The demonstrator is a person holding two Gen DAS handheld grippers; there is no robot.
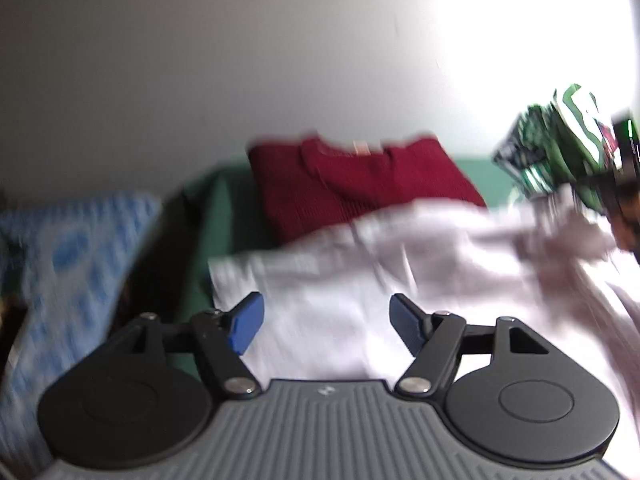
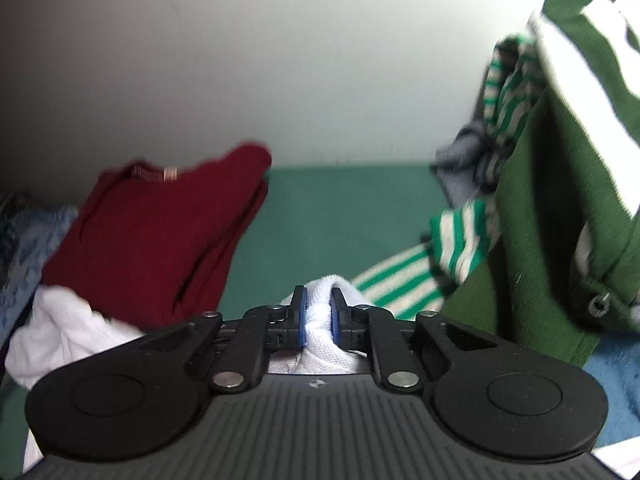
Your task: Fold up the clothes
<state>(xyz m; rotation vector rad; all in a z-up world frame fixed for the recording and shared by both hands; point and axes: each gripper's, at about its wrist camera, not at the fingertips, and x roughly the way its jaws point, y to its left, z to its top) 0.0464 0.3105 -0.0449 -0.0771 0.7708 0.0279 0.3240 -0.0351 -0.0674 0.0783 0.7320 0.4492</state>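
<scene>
Behind everything runs a plain pale wall, and below it the green bed cover (image 2: 340,208) where I am working. On my count one piece is done: the red sweater (image 2: 160,232) lies folded at ten o'clock in the right wrist view. The heap of green and striped clothes (image 2: 540,184) at two o'clock looks unsorted, so most of the job is left.

My current piece is the white garment (image 1: 360,280). It sprawls, rumpled and only half flattened, across the middle of the left wrist view, overlapping the sweater's near edge. My right gripper (image 2: 319,316) is clamped on a bunched fold of this white cloth, which bulges between the blue pads. My left gripper (image 1: 326,326) hangs over the garment's near corner with its jaws wide apart and nothing pinched.
</scene>
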